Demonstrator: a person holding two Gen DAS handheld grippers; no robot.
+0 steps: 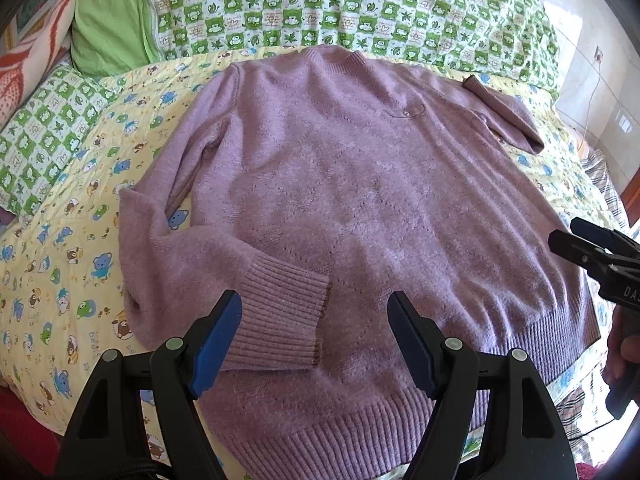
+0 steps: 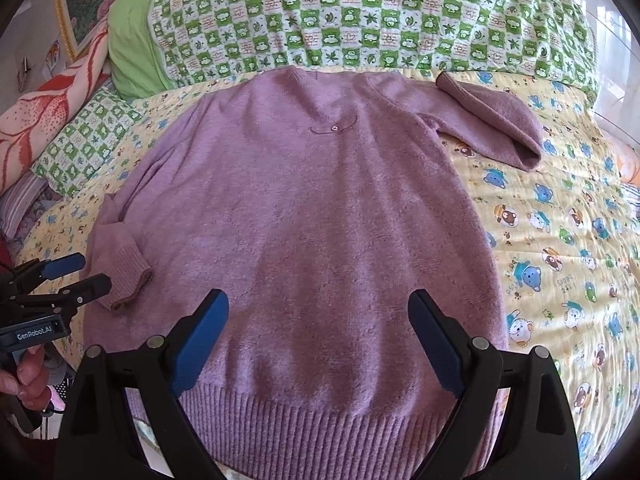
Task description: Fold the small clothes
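Observation:
A lilac knitted sweater [image 1: 360, 184] [image 2: 320, 220] lies flat on the bed, neck far, ribbed hem near. Its left sleeve is bent back, so the ribbed cuff [image 1: 280, 316] [image 2: 128, 280] rests on the body near the hem. The other sleeve [image 1: 508, 112] [image 2: 492, 120] is folded at the far right. My left gripper [image 1: 316, 340] is open above that cuff and holds nothing. My right gripper [image 2: 320, 340] is open over the hem's middle, also with nothing in it. Each gripper shows in the other's view, the right gripper [image 1: 568, 240] at the right edge, the left gripper [image 2: 88, 276] at the left edge.
A yellow quilt with cartoon animals [image 1: 60, 280] [image 2: 560, 260] covers the bed under the sweater. A folded green checked duvet [image 1: 340, 4] [image 2: 360, 16] lies along the far side. A red and white blanket [image 1: 28, 52] is at the far left. A hand [image 2: 28, 376] holds the left gripper.

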